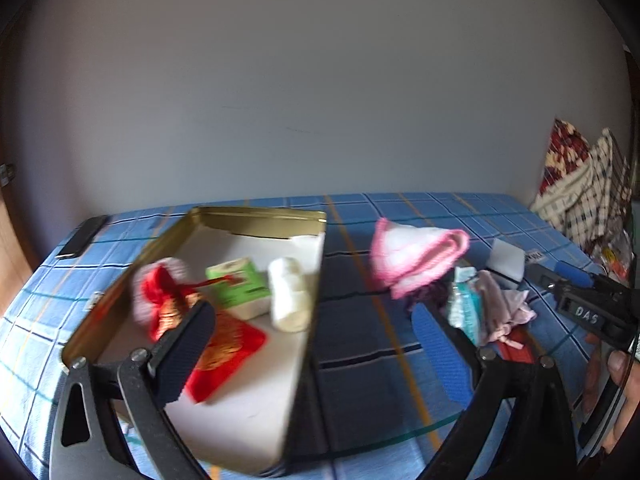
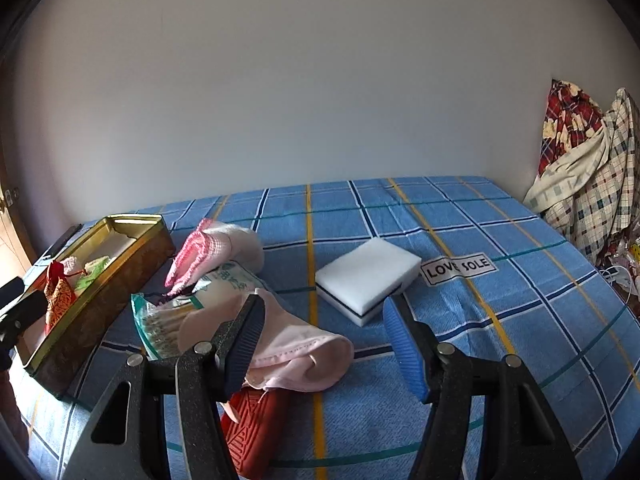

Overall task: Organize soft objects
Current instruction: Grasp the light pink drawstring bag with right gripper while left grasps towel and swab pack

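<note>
An open gold tin lies on the blue checked cloth. It holds a red and gold pouch, a green pack, a white roll and a red packet. My left gripper is open over the tin's right wall, its left finger by the pouch. A pink knitted hat, a tissue pack, a pale pink sock and a white sponge lie right of the tin. My right gripper is open just above the sock.
A red ribbed item lies under the sock. A "LOVE SOLE" label sits by the sponge. A dark phone lies at the far left corner. Checked fabrics pile at the right edge. A wall stands behind.
</note>
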{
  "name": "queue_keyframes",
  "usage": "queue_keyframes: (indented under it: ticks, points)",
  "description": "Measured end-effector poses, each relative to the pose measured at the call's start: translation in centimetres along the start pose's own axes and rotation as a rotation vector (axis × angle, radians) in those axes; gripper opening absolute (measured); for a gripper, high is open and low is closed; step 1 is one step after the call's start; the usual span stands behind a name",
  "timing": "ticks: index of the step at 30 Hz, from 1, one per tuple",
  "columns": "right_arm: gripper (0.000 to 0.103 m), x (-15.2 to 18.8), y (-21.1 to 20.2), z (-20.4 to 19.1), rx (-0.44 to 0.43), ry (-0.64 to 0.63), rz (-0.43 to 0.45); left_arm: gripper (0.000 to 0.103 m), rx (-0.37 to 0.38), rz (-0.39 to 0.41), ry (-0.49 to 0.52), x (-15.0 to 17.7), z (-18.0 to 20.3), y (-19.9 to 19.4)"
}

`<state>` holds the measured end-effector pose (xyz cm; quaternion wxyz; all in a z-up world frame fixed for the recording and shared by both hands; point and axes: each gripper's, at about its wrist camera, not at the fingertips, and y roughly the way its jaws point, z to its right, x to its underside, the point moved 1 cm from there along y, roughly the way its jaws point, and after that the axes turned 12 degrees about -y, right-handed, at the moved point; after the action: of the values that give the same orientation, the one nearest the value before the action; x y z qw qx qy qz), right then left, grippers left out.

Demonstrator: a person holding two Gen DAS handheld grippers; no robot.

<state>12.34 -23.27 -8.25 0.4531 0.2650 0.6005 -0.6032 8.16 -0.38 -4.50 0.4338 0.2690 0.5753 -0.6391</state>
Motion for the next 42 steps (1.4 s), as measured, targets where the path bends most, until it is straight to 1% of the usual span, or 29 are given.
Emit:
queue_keyframes:
  ticks: [3,7,9,14,15,18,20,21,22,24,25,27,31,36,39,41,42]
  points:
    - [0.064,0.0,1.2,0.0,-0.042,0.004,-0.048,0.100,0.002,-0.001,0.022,-0.2,1.4,0.6]
    - [0.064,-0.2,2.2,-0.4,-0.084,-0.003,-0.079,0.100,0.006,-0.002,0.038,-0.6,2.5,1.2]
    - [0.064,-0.2,3.1,-1.0,-0.116,-0.021,-0.118,0.100,0.003,-0.001,0.043,-0.6,2.8,1.5]
    - [0.064,0.1,4.7,-1.8,-0.156,-0.035,-0.205,0.100,0.008,-0.022,0.061,-0.4,3.8,2.7]
    - [0.064,0.3,5.2,-1.9,-0.163,-0.036,-0.235,0.100,0.007,-0.025,0.062,-0.3,3.9,2.8]
    - [0.064,0.5,5.6,-1.8,-0.179,-0.033,-0.253,0.100,0.013,-0.032,0.063,-0.2,4.2,3.0]
    - [0.057,0.6,5.7,-1.8,-0.191,-0.028,-0.258,0.100,0.017,-0.037,0.068,0.0,4.4,3.1]
    - [0.049,0.7,5.7,-1.8,-0.192,-0.027,-0.260,0.100,0.018,-0.039,0.072,0.1,4.5,3.2]
    - [0.040,0.6,5.7,-1.8,-0.197,-0.027,-0.256,0.100,0.019,-0.042,0.078,0.2,4.7,3.3]
    - [0.031,0.6,5.9,-2.0,-0.204,-0.035,-0.257,0.100,0.021,-0.043,0.084,0.3,5.0,3.3]
    - [0.022,0.6,5.8,-2.1,-0.206,-0.038,-0.250,0.100,0.023,-0.043,0.086,0.3,5.1,3.4]
    - [0.017,0.5,5.4,-2.0,-0.207,-0.034,-0.226,0.100,0.028,-0.045,0.089,0.4,5.3,3.4]
    - [0.015,0.2,4.0,-1.5,-0.190,-0.017,-0.155,0.100,0.040,-0.048,0.100,0.6,6.0,3.5]
    - [0.015,0.0,2.1,-0.7,-0.111,0.010,-0.066,0.100,0.064,-0.046,0.128,1.0,7.3,3.5]
    - [0.015,0.0,1.5,-0.1,-0.071,0.034,-0.038,0.100,0.087,-0.060,0.133,1.1,8.1,3.8]
    - [0.015,0.1,1.1,0.4,-0.049,0.054,-0.024,0.097,0.099,-0.081,0.143,1.2,8.7,4.3]
    - [0.015,0.1,1.0,0.5,-0.041,0.061,-0.017,0.094,0.103,-0.094,0.150,1.3,9.1,4.7]
